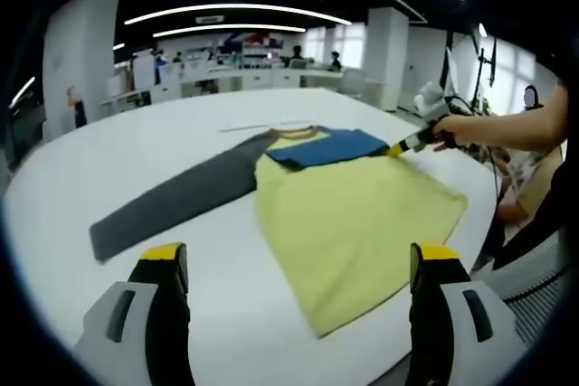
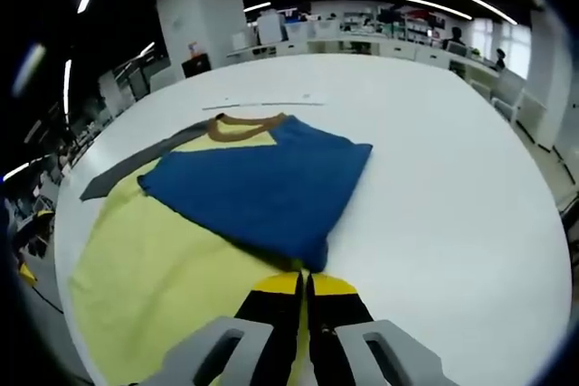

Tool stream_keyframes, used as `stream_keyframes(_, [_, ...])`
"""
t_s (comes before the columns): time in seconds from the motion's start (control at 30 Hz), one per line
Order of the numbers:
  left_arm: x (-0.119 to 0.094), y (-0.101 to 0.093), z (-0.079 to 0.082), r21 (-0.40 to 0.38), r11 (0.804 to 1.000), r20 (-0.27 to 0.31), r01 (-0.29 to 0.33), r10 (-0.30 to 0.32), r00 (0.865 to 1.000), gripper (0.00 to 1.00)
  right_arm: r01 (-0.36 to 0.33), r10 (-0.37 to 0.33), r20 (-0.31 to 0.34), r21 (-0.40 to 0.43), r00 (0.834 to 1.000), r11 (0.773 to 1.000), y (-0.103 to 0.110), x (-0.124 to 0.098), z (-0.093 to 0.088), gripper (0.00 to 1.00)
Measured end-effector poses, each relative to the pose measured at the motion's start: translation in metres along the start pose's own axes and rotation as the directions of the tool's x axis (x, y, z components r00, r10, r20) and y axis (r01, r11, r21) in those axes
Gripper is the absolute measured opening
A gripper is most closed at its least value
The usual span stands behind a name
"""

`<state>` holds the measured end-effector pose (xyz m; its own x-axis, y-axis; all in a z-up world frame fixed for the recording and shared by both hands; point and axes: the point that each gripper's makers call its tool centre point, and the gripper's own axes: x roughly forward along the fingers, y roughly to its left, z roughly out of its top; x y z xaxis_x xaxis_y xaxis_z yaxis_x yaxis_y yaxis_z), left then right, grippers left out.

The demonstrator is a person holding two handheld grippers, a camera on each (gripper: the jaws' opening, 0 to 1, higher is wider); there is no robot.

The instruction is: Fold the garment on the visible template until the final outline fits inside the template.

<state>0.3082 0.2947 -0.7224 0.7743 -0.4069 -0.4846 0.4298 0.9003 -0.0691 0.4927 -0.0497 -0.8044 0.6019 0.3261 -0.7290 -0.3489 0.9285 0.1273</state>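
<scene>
On the round white table, the yellow-bodied shirt lies flat with its grey sleeve stretched out; the left gripper hovers with jaws apart, while the right gripper is clenched on the blue sleeve, folded across the chest.

yellow garment flat on white surface, grey sleeve spread out sideways, blue sleeve folded across chest, brown collar, thin template line beyond collar
</scene>
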Motion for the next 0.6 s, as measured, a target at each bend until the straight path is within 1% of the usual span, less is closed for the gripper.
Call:
stream_keyframes(0.3, [-0.001,0.000,0.001,-0.004,1.000,0.001,-0.002,0.002,1.000,0.99,0.014,-0.014,-0.006,0.017,1.000,1.000,-0.007,-0.008,-0.005,0.00])
stream_keyframes(0.4, [-0.001,0.001,0.000,-0.006,1.000,0.001,-0.003,0.003,1.000,0.99,0.022,-0.022,-0.006,0.007,1.000,1.000,-0.010,-0.009,-0.006,0.00])
stream_keyframes(0.6, [-0.001,0.002,0.000,-0.006,1.000,-0.001,-0.006,0.006,1.000,0.99,0.033,-0.033,-0.004,0.025,0.999,0.999,-0.016,-0.012,-0.006,0.00])
